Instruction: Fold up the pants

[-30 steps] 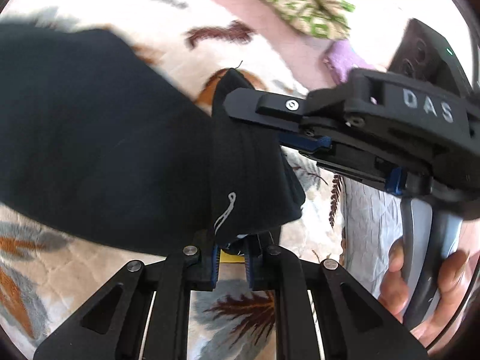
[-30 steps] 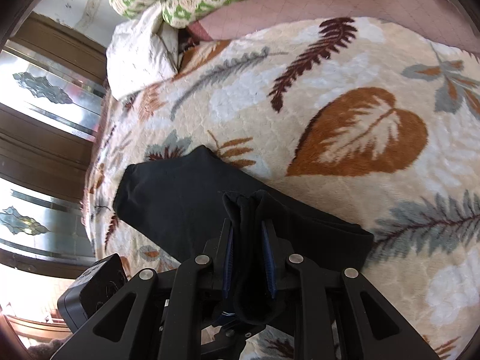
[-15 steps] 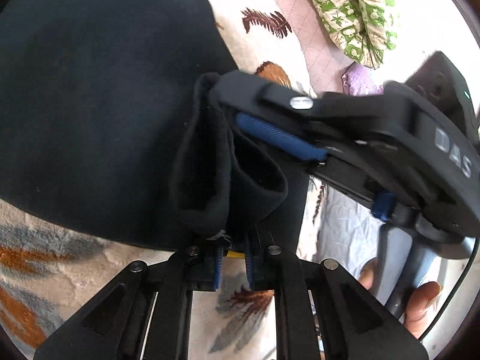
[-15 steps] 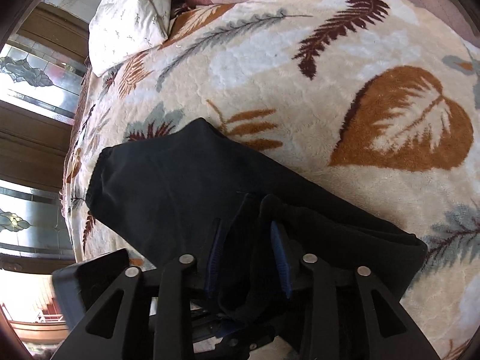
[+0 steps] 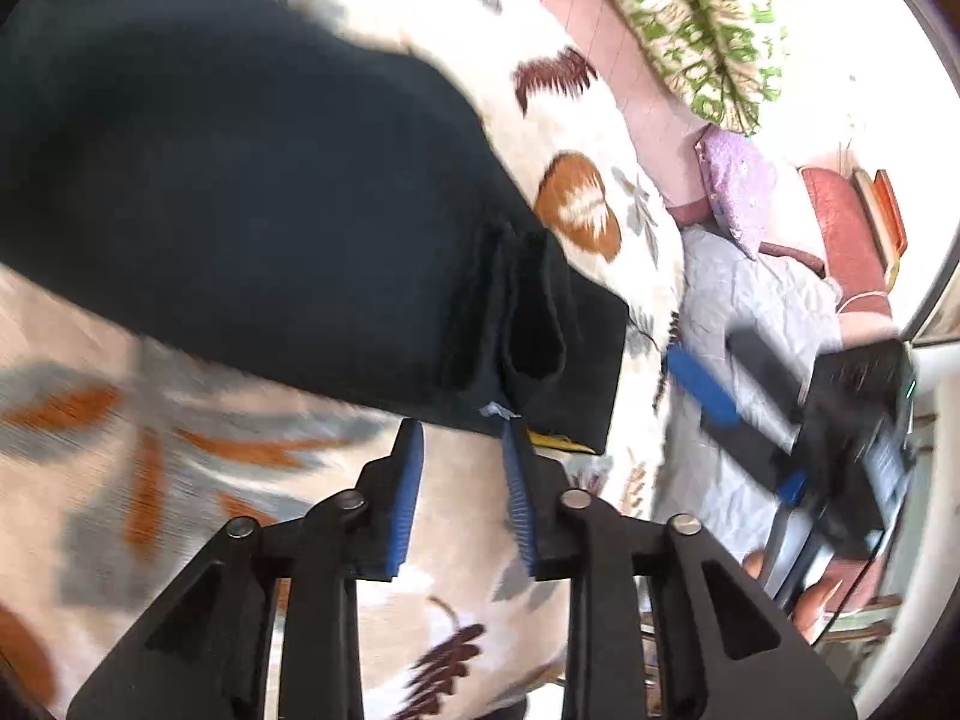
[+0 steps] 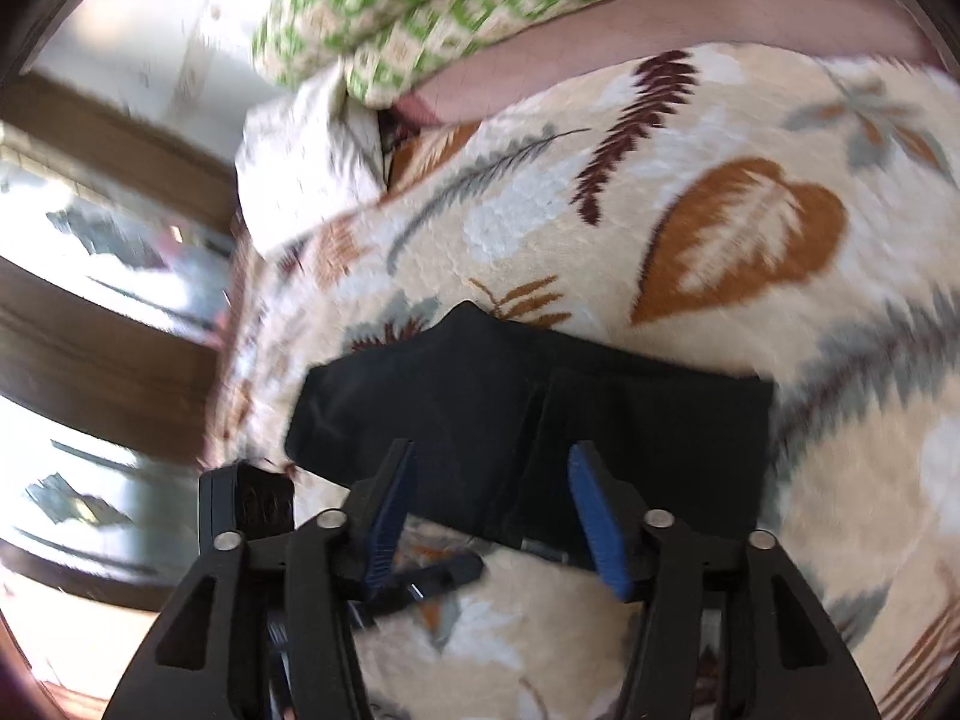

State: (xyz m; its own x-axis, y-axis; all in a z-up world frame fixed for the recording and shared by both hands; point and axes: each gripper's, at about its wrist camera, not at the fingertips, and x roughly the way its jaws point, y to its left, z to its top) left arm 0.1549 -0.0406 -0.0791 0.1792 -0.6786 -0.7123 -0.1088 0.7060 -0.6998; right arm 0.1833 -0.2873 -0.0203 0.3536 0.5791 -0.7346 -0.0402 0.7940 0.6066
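Note:
The black pants (image 5: pixel 252 222) lie folded on the leaf-patterned blanket (image 5: pixel 150 480), with a bunched edge and a small yellow tag at their near end. My left gripper (image 5: pixel 459 432) is open and empty just short of that edge. In the right wrist view the pants (image 6: pixel 516 414) lie as a flat dark rectangle. My right gripper (image 6: pixel 489 456) is open and empty, held just above their near edge. The right gripper also shows blurred at the right of the left wrist view (image 5: pixel 744 384).
A green patterned quilt (image 6: pixel 456 12) and a pink sheet (image 6: pixel 600 54) lie at the far end of the bed. A white pillow (image 6: pixel 300 168) sits at the left by wood-framed glass doors (image 6: pixel 90 312). A purple cloth (image 5: pixel 738 186) lies beside the bed.
Both grippers have let go of the pants' folded edge and opened. Both have pulled back from the cloth, which now lies flat on the blanket.

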